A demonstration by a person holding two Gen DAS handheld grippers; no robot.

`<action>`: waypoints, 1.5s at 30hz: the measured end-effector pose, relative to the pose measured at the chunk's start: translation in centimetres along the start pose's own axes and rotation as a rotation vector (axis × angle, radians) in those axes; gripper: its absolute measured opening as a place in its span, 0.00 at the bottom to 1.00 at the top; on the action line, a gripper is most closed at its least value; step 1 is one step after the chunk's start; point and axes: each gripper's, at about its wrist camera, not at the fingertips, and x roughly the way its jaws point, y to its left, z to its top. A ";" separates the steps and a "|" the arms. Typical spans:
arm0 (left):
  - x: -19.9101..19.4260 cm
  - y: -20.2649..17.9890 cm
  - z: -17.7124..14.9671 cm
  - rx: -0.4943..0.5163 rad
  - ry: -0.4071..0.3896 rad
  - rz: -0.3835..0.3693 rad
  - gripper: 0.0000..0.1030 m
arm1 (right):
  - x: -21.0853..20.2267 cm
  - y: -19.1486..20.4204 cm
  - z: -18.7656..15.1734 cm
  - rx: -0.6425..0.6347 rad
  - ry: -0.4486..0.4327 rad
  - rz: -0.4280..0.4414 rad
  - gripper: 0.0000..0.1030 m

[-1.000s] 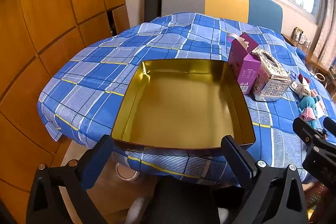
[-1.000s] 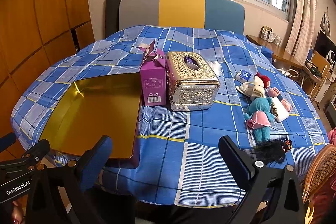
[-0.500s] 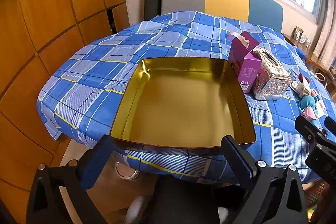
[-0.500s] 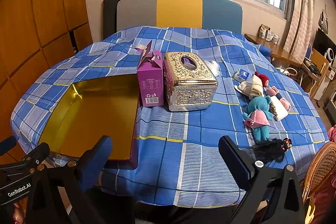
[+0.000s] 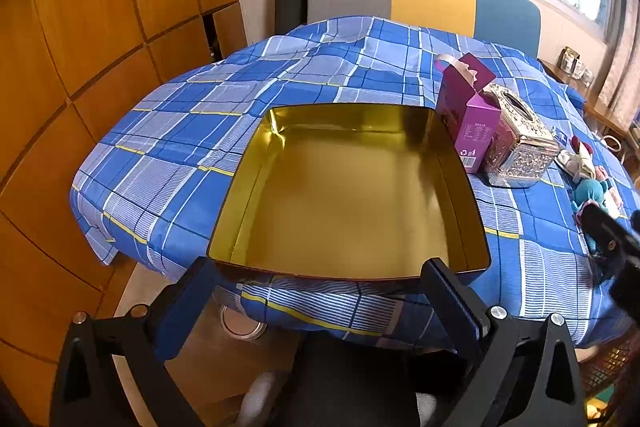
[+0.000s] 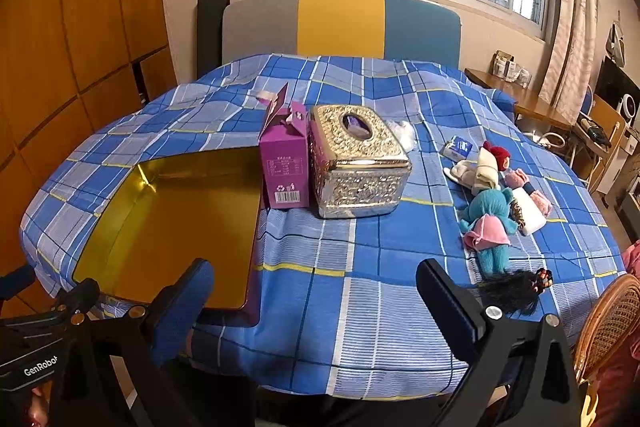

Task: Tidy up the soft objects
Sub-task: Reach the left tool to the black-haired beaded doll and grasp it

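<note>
A wide gold tin tray [image 5: 456, 167] [image 6: 120, 215] lies empty on the blue checked tablecloth. Soft dolls lie in a group at the right: a teal doll with a pink skirt [image 6: 490, 223] [image 5: 590, 191], a white doll with a red hat [image 6: 489, 163], a pink-and-white doll [image 6: 528, 203] and a black-haired piece [image 6: 516, 287]. My left gripper [image 5: 320, 291] hangs open just off the tray's near edge, holding nothing. My right gripper [image 6: 316, 291] is open over the table's near edge, left of the dolls.
A purple carton [image 6: 284, 163] and an ornate silver tissue box [image 6: 356, 163] stand beside the tray's right side. A small blue-white packet [image 6: 456, 149] lies behind the dolls. A wicker chair [image 6: 612, 323] is at the right, wood panels at the left.
Both grippers have drifted slightly; the right one edged forward over the table. Nothing on the table has moved, and both stay open.
</note>
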 end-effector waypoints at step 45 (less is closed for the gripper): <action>1.4 -37.9 0.3 0.740 0.084 -0.786 1.00 | -4.4 -31.9 -1.0 0.536 -0.113 -0.353 0.99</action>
